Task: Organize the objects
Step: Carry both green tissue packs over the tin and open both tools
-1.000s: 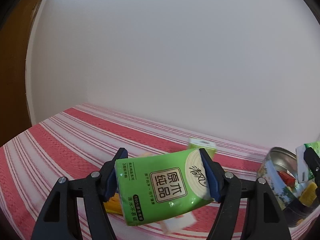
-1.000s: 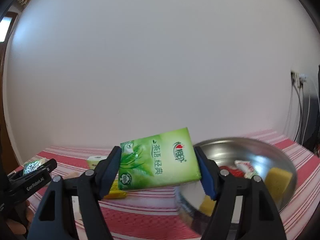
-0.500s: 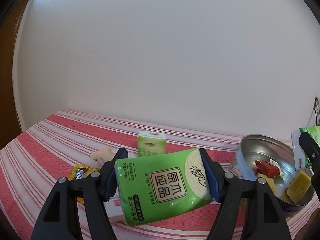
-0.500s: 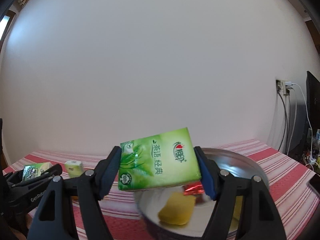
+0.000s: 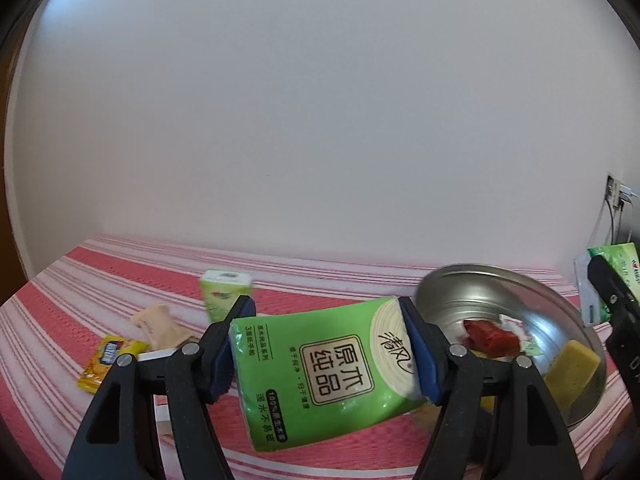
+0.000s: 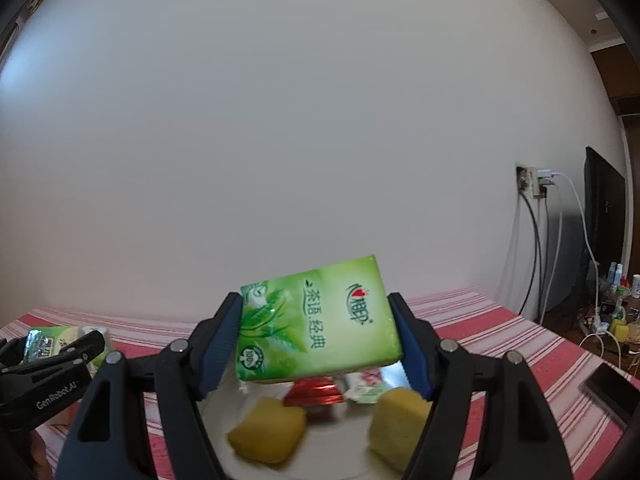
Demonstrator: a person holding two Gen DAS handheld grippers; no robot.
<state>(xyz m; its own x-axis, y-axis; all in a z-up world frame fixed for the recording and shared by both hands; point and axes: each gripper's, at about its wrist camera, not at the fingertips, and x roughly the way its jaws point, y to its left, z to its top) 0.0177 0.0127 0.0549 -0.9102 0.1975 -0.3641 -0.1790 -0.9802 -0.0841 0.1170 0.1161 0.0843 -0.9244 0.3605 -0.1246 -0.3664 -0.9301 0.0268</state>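
- Grip, left: a green tissue pack (image 5: 320, 372) was held crosswise between the blue pads of the left gripper (image 5: 324, 350), its long axis running pad to pad, tilted up at its right end.
- Grip, right: a second green tissue pack (image 6: 318, 320) was clamped the same way in the right gripper (image 6: 316, 340), also tilted.
- Lettering: "原木纯品" and "清风" were read on the left pack; "茶语经典" and a "100%" roundel on the right pack; "GenRobot.AI" was printed on the left gripper's body as seen from the right wrist.
- Relation: the metal tin (image 5: 560, 304) lay directly below and ahead of the right pack, and off to the right of the left pack; the right hand was judged the nearer to a drop.
- Tin contents: two yellow blocks (image 6: 268, 428) and a red wrapper (image 6: 316, 394) were already inside.
- Cloth beyond: on the red striped cloth (image 5: 100, 280), left of the tin, a yellow sachet (image 5: 108, 360), a beige packet (image 5: 160, 322) and an upright small green pack (image 5: 224, 292) were left loose.
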